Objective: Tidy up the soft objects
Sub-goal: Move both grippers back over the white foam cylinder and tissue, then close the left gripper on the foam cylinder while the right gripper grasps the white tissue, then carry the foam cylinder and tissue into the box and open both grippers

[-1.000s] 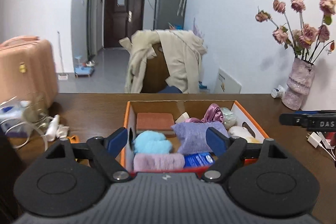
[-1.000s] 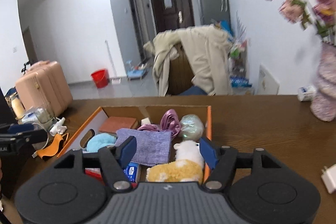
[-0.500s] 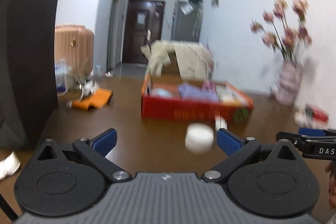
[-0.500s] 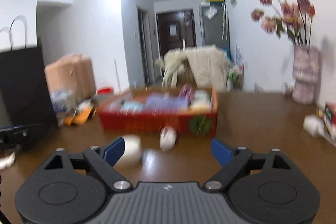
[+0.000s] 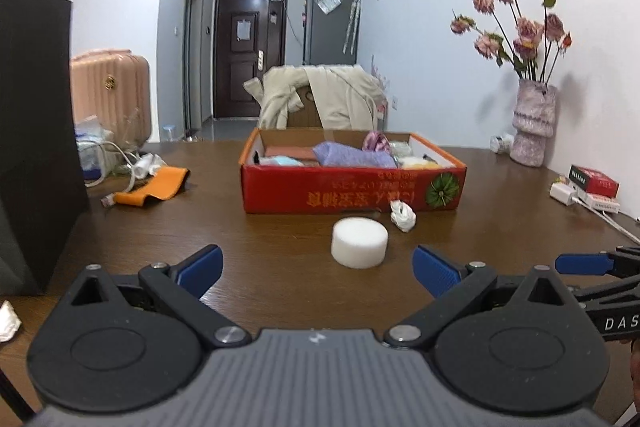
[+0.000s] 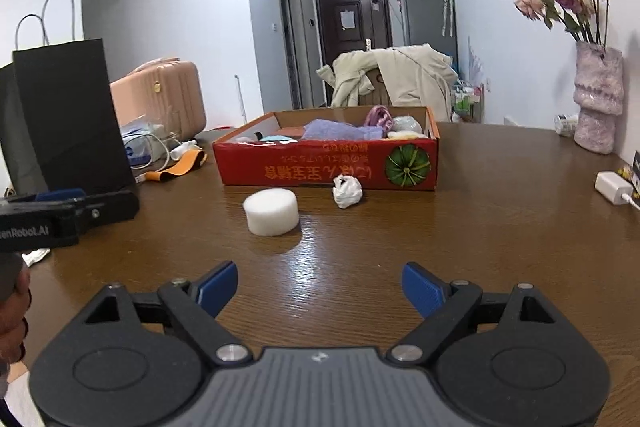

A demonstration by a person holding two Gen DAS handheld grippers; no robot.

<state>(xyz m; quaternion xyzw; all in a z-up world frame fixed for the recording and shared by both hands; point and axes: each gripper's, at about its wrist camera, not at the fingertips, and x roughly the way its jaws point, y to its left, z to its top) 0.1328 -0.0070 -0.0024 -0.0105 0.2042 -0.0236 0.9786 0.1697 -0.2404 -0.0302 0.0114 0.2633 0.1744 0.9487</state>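
A red cardboard box (image 5: pixel 352 187) (image 6: pixel 324 163) sits mid-table, holding a purple cloth (image 5: pixel 348 155), a pale blue puff, a terracotta pad and other soft items. In front of it lie a white foam puck (image 5: pixel 359 242) (image 6: pixel 272 211) and a small knotted white bag (image 5: pixel 402 215) (image 6: pixel 347 191). My left gripper (image 5: pixel 316 269) is open and empty, low over the table, short of the puck. My right gripper (image 6: pixel 320 289) is open and empty, nearer the front edge. Each gripper shows at the edge of the other's view.
A black paper bag (image 5: pixel 36 131) stands at the left. An orange strap (image 5: pixel 154 187) and white cables lie left of the box. A vase of dried roses (image 5: pixel 534 123), a charger (image 6: pixel 614 187) and red packets (image 5: pixel 594 183) are at the right.
Both grippers have pulled back from above the box to low over the near table. The foam puck and white bag have come into view in front of the box.
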